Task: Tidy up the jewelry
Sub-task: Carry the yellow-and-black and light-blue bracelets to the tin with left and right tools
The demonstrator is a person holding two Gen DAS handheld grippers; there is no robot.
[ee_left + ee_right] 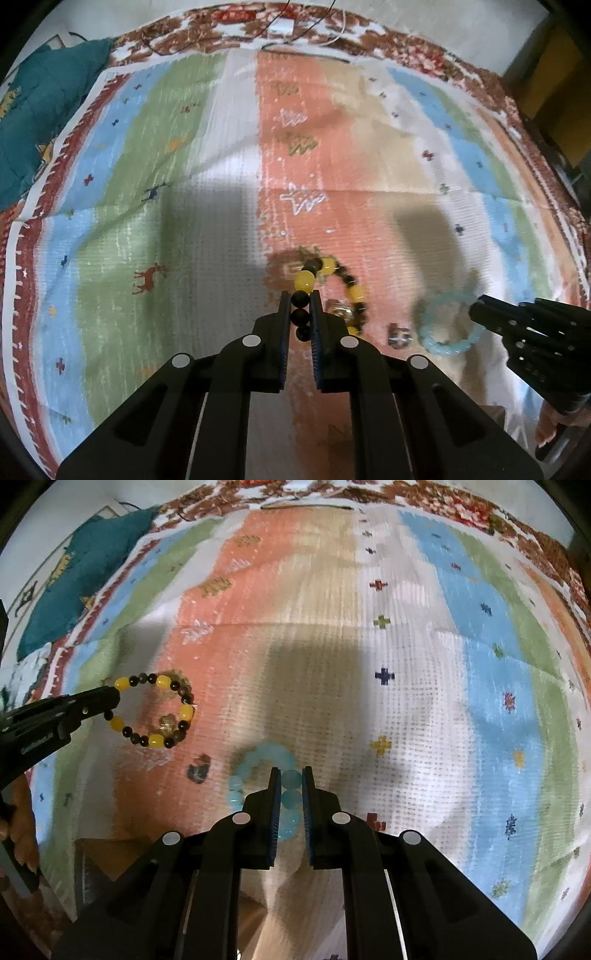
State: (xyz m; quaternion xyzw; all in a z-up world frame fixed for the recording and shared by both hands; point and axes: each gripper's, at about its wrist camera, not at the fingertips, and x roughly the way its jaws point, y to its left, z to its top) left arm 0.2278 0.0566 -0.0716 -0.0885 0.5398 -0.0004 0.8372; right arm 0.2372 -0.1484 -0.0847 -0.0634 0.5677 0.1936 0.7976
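Observation:
A yellow-and-black beaded bracelet [334, 277] hangs just above the striped cloth, and my left gripper [300, 301] is shut on its black beads. The right wrist view shows the same bracelet [157, 710] as a full loop at the tip of the left gripper [110, 701]. A pale blue beaded bracelet [258, 766] is pinched in my right gripper [290, 779], which is shut on its beads. From the left wrist view this blue bracelet [443, 332] hangs at the tip of the right gripper [476, 308].
A small dark, shiny trinket [399, 334] lies on the cloth between the two bracelets, also seen as the trinket [198, 770]. A teal cushion [40, 122] sits at the far left. A wooden edge [110, 853] shows under the cloth near me.

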